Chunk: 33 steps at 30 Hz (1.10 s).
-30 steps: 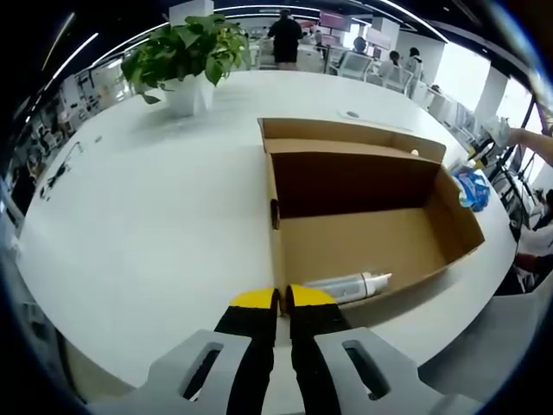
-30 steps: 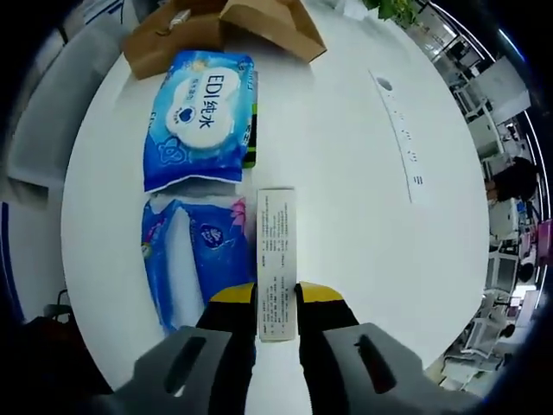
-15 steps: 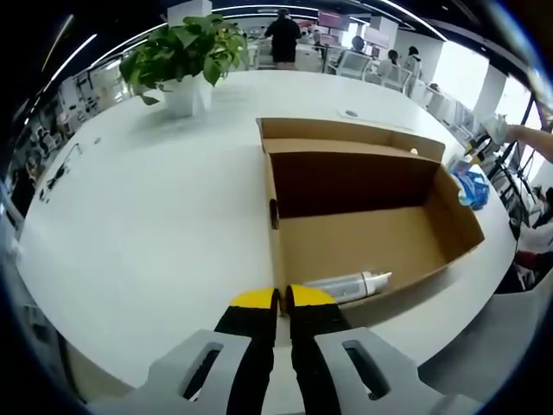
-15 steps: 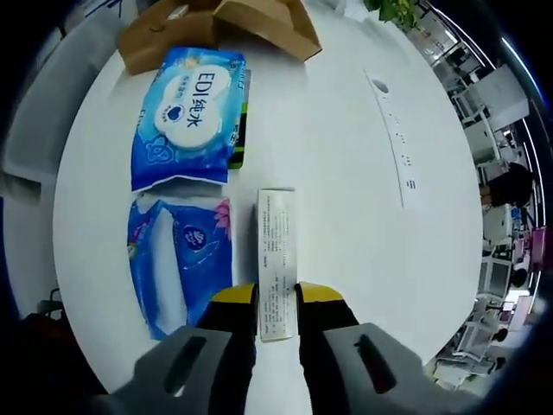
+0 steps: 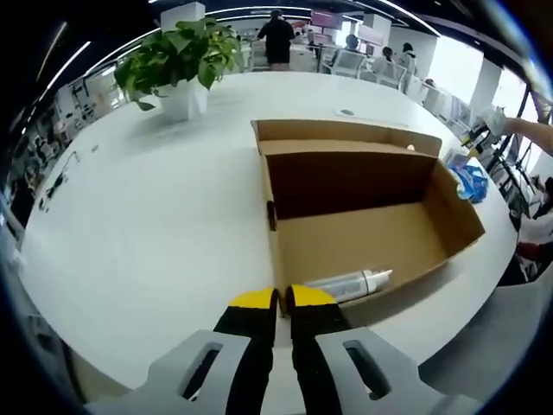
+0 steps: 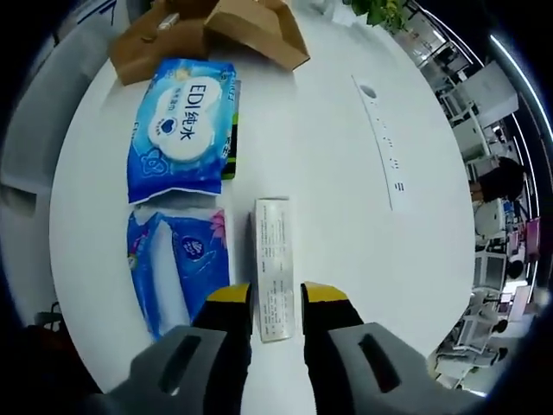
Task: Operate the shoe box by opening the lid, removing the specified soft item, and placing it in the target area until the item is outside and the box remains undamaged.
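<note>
Our right claw (image 6: 276,298) stands apart around a small white carton (image 6: 273,268) beside two blue wipes packs (image 6: 183,130), freeing it near the bench (image 6: 346,173) edge; our left claw (image 5: 282,298) is together by the open shoe box (image 5: 363,233).

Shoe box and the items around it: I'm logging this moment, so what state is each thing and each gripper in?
shoe box: open, lid folded back, undamaged
bottle: lying on its side inside the box
white carton: lying flat on the table between the open jaws
wipes pack: flat on the table, outside the box
tissue pack: flat on the table beside the carton
left gripper: shut, empty
right gripper: open
</note>
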{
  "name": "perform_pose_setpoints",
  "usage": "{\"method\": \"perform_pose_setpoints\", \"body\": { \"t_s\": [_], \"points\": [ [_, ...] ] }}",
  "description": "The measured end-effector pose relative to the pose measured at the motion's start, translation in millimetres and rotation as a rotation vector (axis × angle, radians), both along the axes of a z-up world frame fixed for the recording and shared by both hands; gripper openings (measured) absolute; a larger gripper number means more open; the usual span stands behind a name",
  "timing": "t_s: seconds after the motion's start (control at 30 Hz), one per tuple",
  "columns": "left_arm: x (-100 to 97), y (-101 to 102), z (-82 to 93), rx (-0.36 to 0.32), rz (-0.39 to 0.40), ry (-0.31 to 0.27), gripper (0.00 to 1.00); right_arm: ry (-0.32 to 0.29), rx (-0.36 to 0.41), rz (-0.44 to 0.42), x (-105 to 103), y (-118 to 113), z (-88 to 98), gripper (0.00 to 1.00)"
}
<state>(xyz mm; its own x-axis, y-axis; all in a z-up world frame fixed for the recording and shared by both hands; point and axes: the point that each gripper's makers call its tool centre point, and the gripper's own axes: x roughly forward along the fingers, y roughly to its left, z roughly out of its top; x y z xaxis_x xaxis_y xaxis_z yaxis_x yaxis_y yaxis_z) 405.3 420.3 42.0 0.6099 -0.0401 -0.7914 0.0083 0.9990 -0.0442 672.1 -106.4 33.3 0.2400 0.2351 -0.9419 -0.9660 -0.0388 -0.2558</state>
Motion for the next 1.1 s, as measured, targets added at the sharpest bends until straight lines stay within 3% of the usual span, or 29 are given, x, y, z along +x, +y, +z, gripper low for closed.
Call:
{"method": "perform_pose_setpoints", "body": {
  "t_s": [0.43, 0.8, 1.1],
  "points": [
    [-1.8, 0, 8.5, 0.050, -0.080, -0.024, 0.12, -0.014, 0.126, -0.119, -31, 14, 25.5, 0.27],
    [5.4, -10, 25.4, 0.040, -0.173, -0.066, 0.26, -0.013, 0.289, -0.292, -62, 37, 48.1, 0.42],
    [12.0, -18, 37.2, 0.021, -0.287, -0.077, 0.38, -0.021, 0.376, -0.389, -89, 47, 57.3, 0.54]
  ]
}}
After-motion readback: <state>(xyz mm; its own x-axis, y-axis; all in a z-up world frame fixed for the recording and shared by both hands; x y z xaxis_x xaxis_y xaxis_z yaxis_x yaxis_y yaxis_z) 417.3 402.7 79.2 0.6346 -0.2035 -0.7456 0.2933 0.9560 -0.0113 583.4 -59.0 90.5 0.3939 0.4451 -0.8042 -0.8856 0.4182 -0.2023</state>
